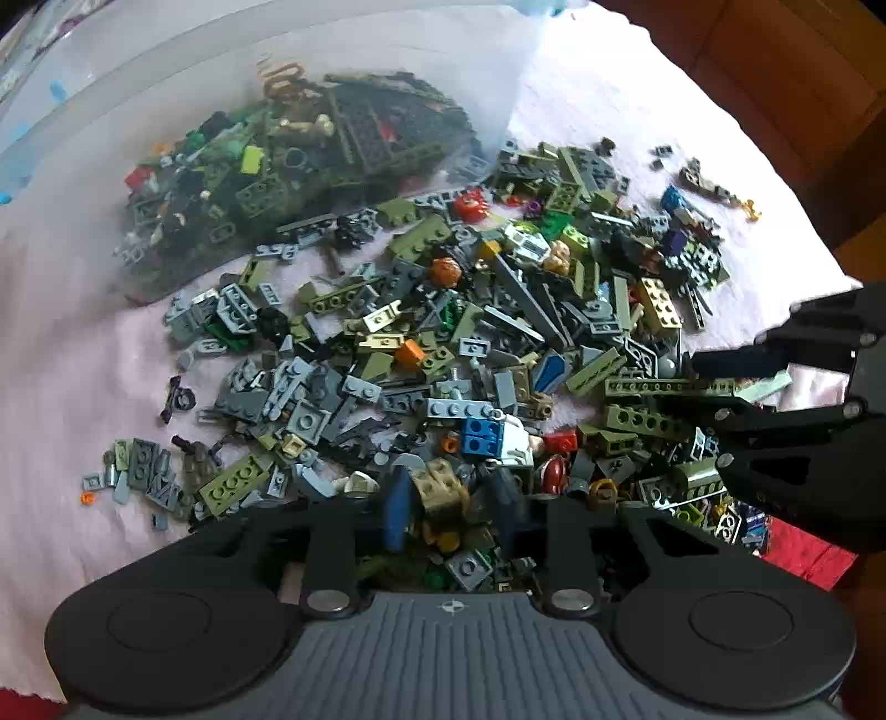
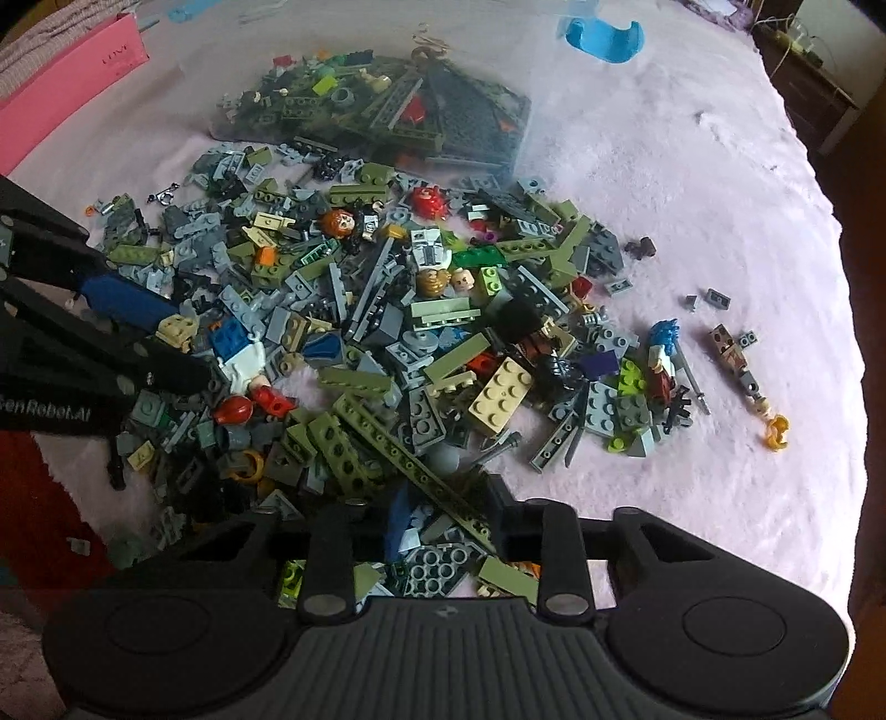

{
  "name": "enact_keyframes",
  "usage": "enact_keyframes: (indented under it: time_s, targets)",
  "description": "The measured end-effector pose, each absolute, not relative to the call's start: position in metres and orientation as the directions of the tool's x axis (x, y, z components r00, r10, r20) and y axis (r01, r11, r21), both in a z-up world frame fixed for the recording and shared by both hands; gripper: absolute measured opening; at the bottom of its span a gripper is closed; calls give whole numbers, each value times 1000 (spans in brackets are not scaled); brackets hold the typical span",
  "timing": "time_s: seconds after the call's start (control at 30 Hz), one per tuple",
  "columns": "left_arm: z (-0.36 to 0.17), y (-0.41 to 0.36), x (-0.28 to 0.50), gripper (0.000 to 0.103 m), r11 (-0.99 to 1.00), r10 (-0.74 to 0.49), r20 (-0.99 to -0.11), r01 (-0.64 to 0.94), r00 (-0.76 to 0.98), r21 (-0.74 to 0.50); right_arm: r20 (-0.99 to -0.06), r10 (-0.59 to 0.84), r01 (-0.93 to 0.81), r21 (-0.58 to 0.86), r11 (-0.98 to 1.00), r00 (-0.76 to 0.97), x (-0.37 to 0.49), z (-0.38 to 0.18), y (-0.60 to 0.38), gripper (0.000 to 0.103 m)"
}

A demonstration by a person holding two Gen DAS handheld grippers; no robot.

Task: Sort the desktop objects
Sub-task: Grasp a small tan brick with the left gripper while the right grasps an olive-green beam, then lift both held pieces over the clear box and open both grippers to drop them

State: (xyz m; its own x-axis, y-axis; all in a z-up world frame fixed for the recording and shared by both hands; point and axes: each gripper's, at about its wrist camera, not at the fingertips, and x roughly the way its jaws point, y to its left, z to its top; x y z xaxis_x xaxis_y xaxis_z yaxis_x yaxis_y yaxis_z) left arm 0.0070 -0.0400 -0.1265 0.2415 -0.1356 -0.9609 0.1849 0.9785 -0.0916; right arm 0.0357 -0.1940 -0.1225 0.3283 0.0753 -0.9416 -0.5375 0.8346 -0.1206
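Note:
A big heap of loose toy bricks (image 1: 498, 332) (image 2: 443, 310), mostly olive and grey, lies on a pale pink fleece cover (image 2: 692, 221). In the left wrist view my left gripper (image 1: 448, 484) points steeply down at the near edge of the heap. It is shut on a small tan brick (image 1: 443, 490), which sits between its blue pad and its dark one. The right wrist view shows that same grip (image 2: 185, 340) from the side. My right gripper (image 2: 449, 498) (image 1: 714, 387) is closed on one end of a long olive beam with holes (image 2: 410, 459) (image 1: 664, 386).
A clear plastic container (image 1: 332, 155) (image 2: 387, 111) holding more bricks lies behind the heap. A pink box (image 2: 72, 83) stands at the far left and a blue plastic piece (image 2: 603, 39) at the back. Stray bricks (image 2: 736, 354) lie on the right. Wooden furniture (image 1: 775, 83) borders the cover.

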Motion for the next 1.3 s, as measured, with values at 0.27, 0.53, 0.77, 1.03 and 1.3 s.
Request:
enact_keyframes:
  time_s: [0.27,0.53,0.77,1.03,1.3]
  targets:
    - [-124,-34,7,22,978,-137,-961,184,241,-94,-940,85,-515,-103,851,330,29,-115,-190,8]
    - [-124,-33,4,26,975,-131,-963,205,236,-82,-948,81,-481,-82,873,308,29,-116,-188,17]
    - [-123,-31,1,24,974,-130,-964,213,233,-80,-943,73,-476,-96,874,325,25,-115,-181,9]
    - [-112,-28,-1,23,972,-146,-957,215,252,-92,-936,76,-453,-95,887,345,22,-104,-180,8]
    - [-88,-25,-2,23,967,-160,-944,238,290,-91,-927,115,-438,-58,897,358,15,-83,-172,8]
